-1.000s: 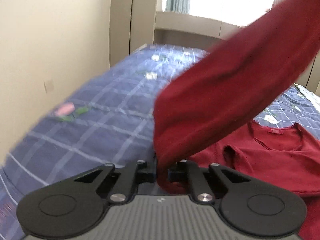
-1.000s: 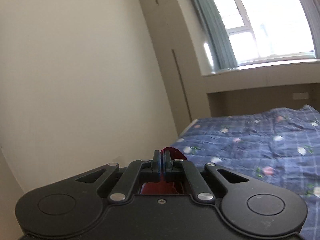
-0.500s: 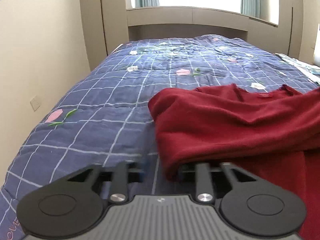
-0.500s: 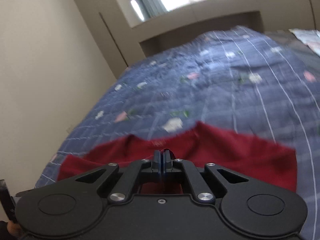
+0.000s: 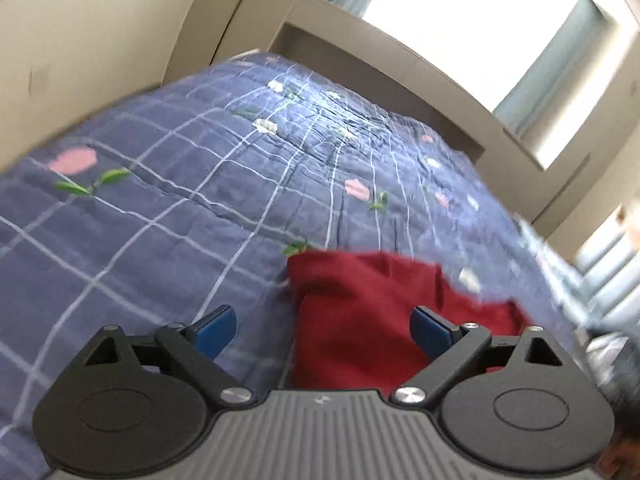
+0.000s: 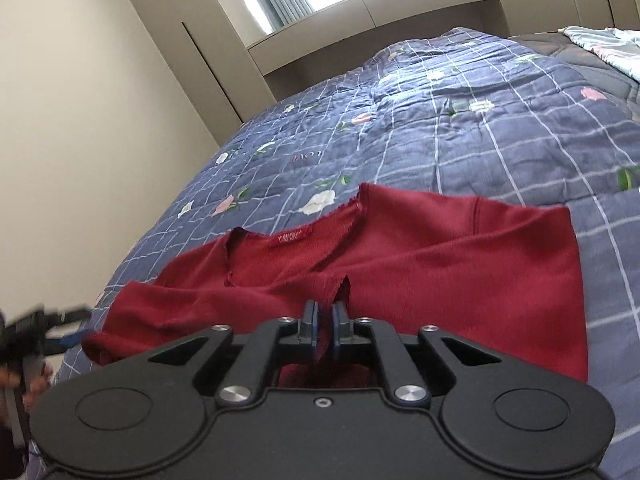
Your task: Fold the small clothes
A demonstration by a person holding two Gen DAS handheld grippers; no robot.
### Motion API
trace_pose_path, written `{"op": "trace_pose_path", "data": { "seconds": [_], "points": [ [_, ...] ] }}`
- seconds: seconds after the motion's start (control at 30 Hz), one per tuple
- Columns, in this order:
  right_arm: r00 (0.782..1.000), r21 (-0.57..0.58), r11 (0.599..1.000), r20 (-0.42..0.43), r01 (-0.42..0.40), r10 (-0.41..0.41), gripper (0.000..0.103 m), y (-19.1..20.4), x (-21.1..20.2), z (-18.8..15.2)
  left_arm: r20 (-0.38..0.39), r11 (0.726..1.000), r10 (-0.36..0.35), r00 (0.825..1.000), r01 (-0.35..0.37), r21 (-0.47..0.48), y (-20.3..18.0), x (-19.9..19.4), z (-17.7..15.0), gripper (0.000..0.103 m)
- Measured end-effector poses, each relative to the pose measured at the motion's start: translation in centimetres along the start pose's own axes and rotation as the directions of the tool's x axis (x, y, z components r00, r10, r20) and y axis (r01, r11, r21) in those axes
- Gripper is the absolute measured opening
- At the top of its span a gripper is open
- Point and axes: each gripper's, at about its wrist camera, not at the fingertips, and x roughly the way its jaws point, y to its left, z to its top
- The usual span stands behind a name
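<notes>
Bedding fills both my views: a blue quilt (image 6: pixel 460 140) with a white grid and small flowers, running far to a beige headboard ledge (image 6: pixel 380 8) under a bright window (image 5: pixel 480 20), with a cream wall (image 6: pixel 80 120) on the left. My red top (image 6: pixel 420 252) lies spread flat on the near part of the quilt, neckline toward the far end. My left gripper (image 5: pixel 324 326) has just swung wide apart, cloth under it but unpinched. My right gripper (image 6: pixel 324 320) has just eased slightly; whether its narrow gap still pinches the fold there, I cannot tell.
</notes>
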Motion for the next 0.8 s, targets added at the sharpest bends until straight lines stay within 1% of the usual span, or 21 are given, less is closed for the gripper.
{"op": "trace_pose_path", "data": {
  "seconds": [0.03, 0.07, 0.17, 0.27, 0.3, 0.33, 0.37, 0.4, 0.43, 0.47, 0.5, 0.53, 0.57, 0.6, 0.67, 0.73, 0.8],
  "points": [
    [1.0, -0.006, 1.0, -0.002, 0.005, -0.005, 0.016, -0.1, -0.1, -0.2, -0.004, 1.0, -0.001, 1.0, 0.001, -0.018, 0.3, 0.5, 0.4, 0.097],
    [1.0, -0.01, 1.0, -0.003, 0.008, -0.008, 0.021, -0.2, -0.2, -0.5, -0.018, 1.0, 0.012, 1.0, -0.012, -0.025, 0.6, 1.2, 0.9, 0.097],
    [1.0, 0.002, 1.0, -0.009, -0.012, 0.012, 0.029, -0.6, -0.4, -1.0, -0.067, 0.999, 0.035, 0.997, -0.036, -0.013, 0.9, 3.2, 1.8, 0.096],
    [1.0, 0.002, 1.0, -0.007, -0.013, 0.013, 0.032, -0.6, -0.2, -1.3, -0.111, 0.999, 0.017, 0.994, -0.022, -0.043, 1.4, 5.0, 2.1, 0.09],
    [1.0, -0.002, 1.0, -0.004, -0.013, 0.013, 0.033, -0.5, -0.1, -1.4, -0.113, 0.998, 0.008, 0.994, -0.014, -0.059, 1.4, 5.3, 2.1, 0.085],
    [1.0, -0.008, 1.0, -0.001, -0.013, 0.013, 0.034, -0.4, -0.1, -1.4, -0.113, 0.997, -0.007, 0.994, -0.002, -0.075, 1.5, 5.6, 2.2, 0.078],
    [1.0, -0.017, 1.0, 0.001, -0.011, 0.011, 0.034, -0.1, 0.0, -1.5, -0.116, 0.996, -0.028, 0.993, 0.017, -0.088, 1.4, 5.9, 2.3, 0.073],
    [1.0, -0.03, 1.0, 0.004, -0.009, 0.009, 0.034, 0.1, 0.0, -1.5, -0.121, 0.995, -0.047, 0.992, 0.036, -0.096, 1.3, 6.2, 2.4, 0.057],
    [1.0, -0.045, 0.999, 0.009, -0.007, 0.007, 0.033, 0.4, 0.0, -1.6, -0.126, 0.994, -0.06, 0.99, 0.048, -0.095, 1.0, 6.4, 2.5, 0.038],
    [1.0, -0.058, 0.998, 0.011, -0.006, 0.007, 0.031, 0.6, 0.0, -1.6, -0.126, 0.996, -0.058, 0.99, 0.048, -0.079, 0.6, 6.5, 2.6, 0.03],
    [1.0, -0.07, 0.998, 0.014, -0.001, 0.001, 0.021, 0.8, 0.0, -1.7, -0.118, 0.998, -0.053, 0.992, 0.047, -0.051, 0.1, 6.5, 2.6, 0.018],
    [1.0, -0.086, 0.996, 0.017, 0.003, -0.001, 0.013, 1.0, -0.1, -1.7, -0.102, 0.999, -0.048, 0.994, 0.047, -0.004, -0.6, 6.2, 2.8, 0.013],
    [1.0, -0.1, 0.995, 0.024, 0.009, -0.007, 0.006, 1.2, -0.2, -1.7, -0.078, 0.998, -0.041, 0.996, 0.044, 0.04, -1.3, 5.8, 2.9, 0.012],
    [0.999, -0.109, 0.994, 0.034, 0.015, -0.012, 0.004, 1.4, -0.4, -1.7, -0.046, 0.995, -0.033, 0.998, 0.037, 0.089, -2.1, 5.4, 3.0, 0.01],
    [0.998, -0.12, 0.992, 0.049, 0.033, -0.027, 0.002, 1.6, -0.7, -1.7, 0.009, 0.985, -0.015, 1.0, 0.014, 0.171, -3.3, 4.8, 3.1, 0.009],
    [0.997, -0.132, 0.989, 0.045, 0.066, -0.061, 0.002, 1.8, -0.6, -1.8, 0.012, 0.978, 0.008, 1.0, -0.011, 0.208, -3.9, 5.1, 3.2, 0.009],
    [0.998, -0.123, 0.991, 0.037, 0.062, -0.058, 0.002, 1.6, -0.4, -2.0, -0.015, 0.974, 0.049, 0.999, -0.044, 0.221, -3.9, 6.1, 3.0, 0.01]
  ]
}}
